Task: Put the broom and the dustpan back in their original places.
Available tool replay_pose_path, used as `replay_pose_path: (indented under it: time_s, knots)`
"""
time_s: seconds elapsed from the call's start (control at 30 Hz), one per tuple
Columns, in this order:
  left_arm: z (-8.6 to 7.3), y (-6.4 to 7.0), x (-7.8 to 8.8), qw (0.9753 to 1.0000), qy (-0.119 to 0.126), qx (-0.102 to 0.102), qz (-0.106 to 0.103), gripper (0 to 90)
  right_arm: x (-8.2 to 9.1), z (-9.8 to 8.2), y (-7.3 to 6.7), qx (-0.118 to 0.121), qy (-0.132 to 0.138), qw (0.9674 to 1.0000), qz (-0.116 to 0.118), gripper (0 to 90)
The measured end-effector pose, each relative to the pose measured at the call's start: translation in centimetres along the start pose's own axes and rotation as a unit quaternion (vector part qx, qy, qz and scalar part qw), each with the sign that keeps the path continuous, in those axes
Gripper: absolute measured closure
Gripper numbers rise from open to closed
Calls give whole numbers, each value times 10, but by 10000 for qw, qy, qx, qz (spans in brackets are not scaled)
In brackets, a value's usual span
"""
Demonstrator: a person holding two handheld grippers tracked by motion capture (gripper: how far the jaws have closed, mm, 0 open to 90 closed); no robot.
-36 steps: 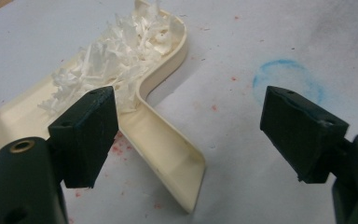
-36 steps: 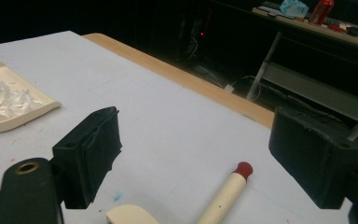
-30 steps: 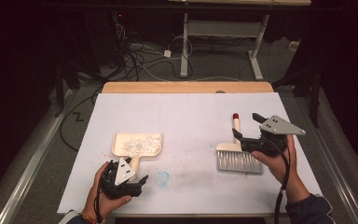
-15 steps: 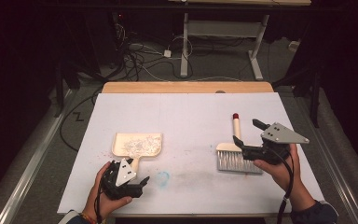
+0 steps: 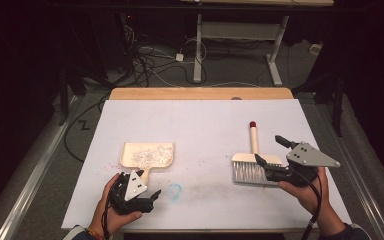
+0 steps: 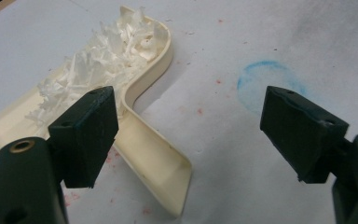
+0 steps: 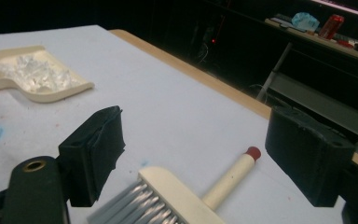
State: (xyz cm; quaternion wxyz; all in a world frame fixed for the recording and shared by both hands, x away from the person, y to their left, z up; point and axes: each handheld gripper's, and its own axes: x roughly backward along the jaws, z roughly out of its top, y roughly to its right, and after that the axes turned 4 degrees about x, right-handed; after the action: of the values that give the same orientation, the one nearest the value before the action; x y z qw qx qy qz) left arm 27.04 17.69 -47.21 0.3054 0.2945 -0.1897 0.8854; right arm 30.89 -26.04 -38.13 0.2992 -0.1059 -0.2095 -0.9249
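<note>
The left gripper [image 5: 152, 196] rests low on the bench [image 5: 200, 120] at the near left, jaws spread wide with nothing between them. In the left gripper view, the cream handle of the dustpan [image 6: 140, 121] lies just beside one jaw, not clamped. The dustpan tray holds a heap of white shreds [image 5: 150, 155]; a faint blue ring mark [image 5: 174, 190] lies on the bench surface just right of this gripper.

The right gripper [image 5: 269, 156] is raised slightly over the near right of the bench, jaws also apart and holding nothing. The brush [image 5: 252, 167] lies flat directly under and ahead of it, grey bristles toward the person, red-tipped handle pointing away.

Judged status: sweeping appears complete, as the shreds sit collected in the dustpan and the bench shows only small reddish specks. Both tools are set down and released. Remaining, if anything: emptying the dustpan or moving the tools away.
</note>
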Motion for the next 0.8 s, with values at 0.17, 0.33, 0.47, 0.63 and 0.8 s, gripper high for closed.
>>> replay_pose_path:
  time_s: [0.17,0.33,0.47,0.63,0.8]
  knots:
    - [0,-1,0,10000,35,-24,18,187,8,-6,0,4,-33,10000,-23,197]
    - [0,0,0,10000,5,27,2,187,16,-15,1,-3,-56,10000,-79,197]
    - [1,0,0,10000,5,0,-12,187,19,-22,1,70,-153,9998,-141,196]
    - [0,1,0,10000,2,-3,-29,187,24,-32,2,147,-237,9994,-214,196]
    - [0,1,-1,10000,-5,0,-41,186,30,-43,3,50,-261,9994,-207,196]
